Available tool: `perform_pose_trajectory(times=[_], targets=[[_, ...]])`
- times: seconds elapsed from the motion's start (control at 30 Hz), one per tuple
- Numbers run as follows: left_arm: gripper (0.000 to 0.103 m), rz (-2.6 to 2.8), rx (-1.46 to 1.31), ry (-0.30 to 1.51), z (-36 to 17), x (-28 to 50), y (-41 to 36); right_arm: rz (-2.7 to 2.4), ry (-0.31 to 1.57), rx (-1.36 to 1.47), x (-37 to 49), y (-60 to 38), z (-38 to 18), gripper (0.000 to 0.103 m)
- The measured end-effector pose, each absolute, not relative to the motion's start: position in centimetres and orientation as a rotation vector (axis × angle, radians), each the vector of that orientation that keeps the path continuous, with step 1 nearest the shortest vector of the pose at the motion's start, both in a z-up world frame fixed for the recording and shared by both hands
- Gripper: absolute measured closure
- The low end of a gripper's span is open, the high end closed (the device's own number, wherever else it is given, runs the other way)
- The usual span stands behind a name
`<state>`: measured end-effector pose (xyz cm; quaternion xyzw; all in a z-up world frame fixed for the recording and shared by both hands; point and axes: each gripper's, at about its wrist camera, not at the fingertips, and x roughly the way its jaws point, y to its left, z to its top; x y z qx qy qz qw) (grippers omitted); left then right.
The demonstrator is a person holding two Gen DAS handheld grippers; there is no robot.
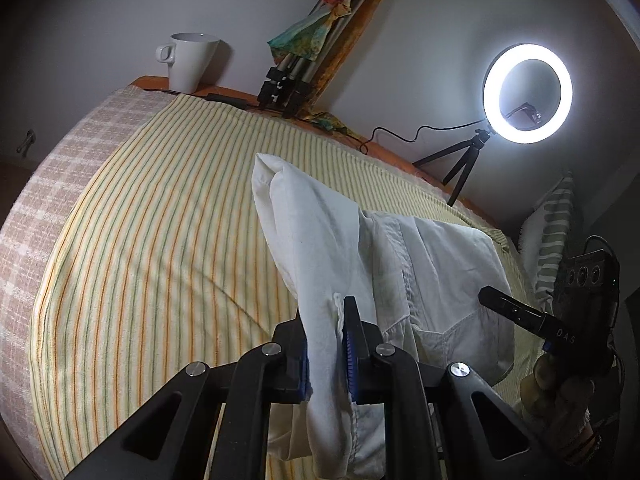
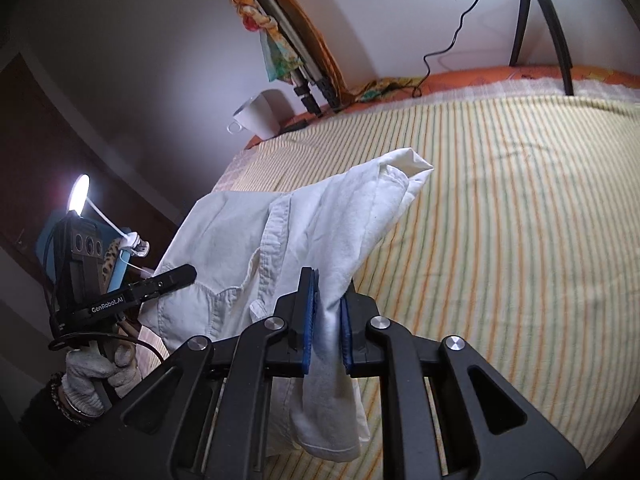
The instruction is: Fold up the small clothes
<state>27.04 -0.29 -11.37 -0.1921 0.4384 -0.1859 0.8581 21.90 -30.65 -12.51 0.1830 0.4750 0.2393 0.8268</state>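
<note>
white cotton-like woven shirt [image 1: 320,248]: matt, creased, stitched seams | yellow striped terry-like bed cover [image 1: 160,240]: matt, ribbed, fuzzy | black plastic left gripper [image 1: 326,354]: satin, blue ribbed pads [image 1: 351,356], shiny metal bolts | white ceramic mug [image 1: 191,60]: smooth, glossy | black plastic right gripper [image 2: 326,332]: same finish

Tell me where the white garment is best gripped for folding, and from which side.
Best at its outer hemmed edges, one per side, coming in from the near edge of the striped cover. The white garment already hangs that way: the left gripper and right gripper each pinch a bunched corner, leaving its middle seam free to drape.
</note>
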Motion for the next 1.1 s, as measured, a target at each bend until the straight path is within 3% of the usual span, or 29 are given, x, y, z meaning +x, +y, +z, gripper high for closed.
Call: perform_pose_trajectory(times=[0.67, 1.1], targets=[[0.092, -0.588, -0.308, 0.877, -8.9, 32.7, -16.4, 0.369, 0.891, 0.344, 24.2, -42.6, -8.3, 0.091], [0.092, -0.719, -0.225, 0.84, -8.4, 36.9, -31.5, 0.205, 0.85, 0.293, 26.5, -53.9, -7.0, 0.092]])
